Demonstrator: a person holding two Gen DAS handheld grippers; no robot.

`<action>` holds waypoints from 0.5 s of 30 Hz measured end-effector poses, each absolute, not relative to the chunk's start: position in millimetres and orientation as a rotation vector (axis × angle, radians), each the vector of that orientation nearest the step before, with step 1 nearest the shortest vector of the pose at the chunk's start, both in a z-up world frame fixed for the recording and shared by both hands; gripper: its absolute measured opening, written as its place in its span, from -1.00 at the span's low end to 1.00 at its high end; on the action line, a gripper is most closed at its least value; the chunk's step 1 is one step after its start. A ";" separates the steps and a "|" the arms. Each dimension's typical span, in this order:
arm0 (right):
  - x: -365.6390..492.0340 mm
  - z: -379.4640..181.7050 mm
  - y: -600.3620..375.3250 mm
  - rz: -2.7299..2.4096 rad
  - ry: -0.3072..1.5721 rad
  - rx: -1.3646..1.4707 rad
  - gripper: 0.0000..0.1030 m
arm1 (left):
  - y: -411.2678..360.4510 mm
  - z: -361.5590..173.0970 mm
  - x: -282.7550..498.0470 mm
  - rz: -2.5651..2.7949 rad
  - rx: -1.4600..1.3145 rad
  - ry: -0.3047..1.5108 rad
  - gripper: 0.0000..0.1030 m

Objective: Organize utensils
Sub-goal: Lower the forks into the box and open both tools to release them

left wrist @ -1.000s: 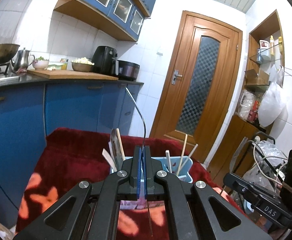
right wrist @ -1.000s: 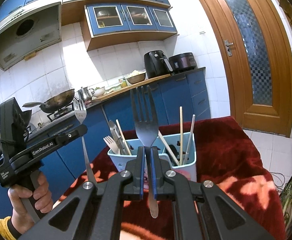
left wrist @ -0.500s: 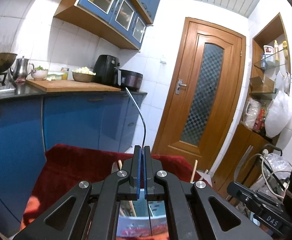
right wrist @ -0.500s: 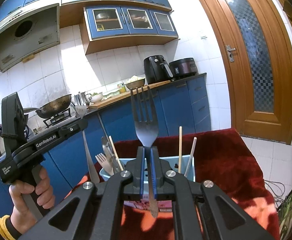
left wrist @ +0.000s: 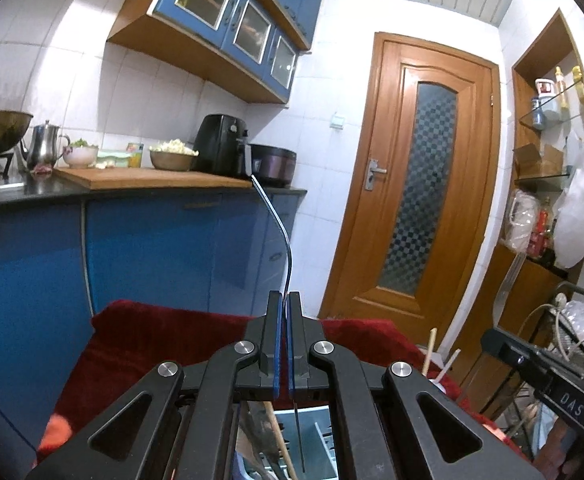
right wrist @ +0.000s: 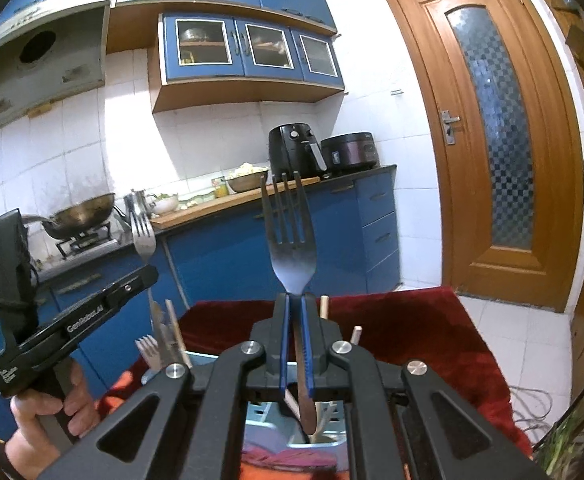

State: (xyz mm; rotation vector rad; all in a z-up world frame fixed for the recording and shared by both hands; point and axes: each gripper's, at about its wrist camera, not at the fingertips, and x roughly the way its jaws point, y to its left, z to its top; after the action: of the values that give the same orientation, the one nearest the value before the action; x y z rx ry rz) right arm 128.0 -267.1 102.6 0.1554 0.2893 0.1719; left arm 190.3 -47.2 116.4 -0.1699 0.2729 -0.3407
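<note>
The right gripper (right wrist: 295,312) is clamped on the neck of a dark steel fork (right wrist: 290,240), tines up, handle hanging over the pale blue plastic utensil caddy (right wrist: 260,410) on the red plush cloth (right wrist: 431,328). The left gripper (left wrist: 285,312) is closed on a thin silver fork (left wrist: 280,224), seen edge-on, above the same caddy. Both forks look light, stiff and slippery; the flat neck seems the best hold.
</note>
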 end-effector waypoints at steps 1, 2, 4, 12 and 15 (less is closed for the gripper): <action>130.8 99.7 -266.7 0.168 0.295 0.148 -0.85 | -46.8 111.3 193.1 -0.338 -0.171 0.282 -0.97; 134.1 95.0 -265.6 0.165 0.306 0.140 -0.85 | -46.8 108.0 195.2 -0.336 -0.173 0.289 -0.97; 138.9 88.8 -264.9 0.168 0.325 0.136 -0.85 | -46.7 100.7 198.1 -0.337 -0.177 0.305 -0.97; 143.7 73.9 -262.5 0.192 0.389 0.140 -0.74 | -47.6 86.1 196.9 -0.347 -0.159 0.349 -0.94; 139.8 75.7 -265.6 0.203 0.381 0.174 -0.34 | -46.7 87.5 194.1 -0.352 -0.166 0.360 -0.63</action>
State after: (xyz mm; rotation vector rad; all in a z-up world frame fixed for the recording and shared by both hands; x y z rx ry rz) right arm 139.8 -265.6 75.7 0.1741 0.3813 0.2027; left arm 194.1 -46.7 87.5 -0.1656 0.3600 -0.3518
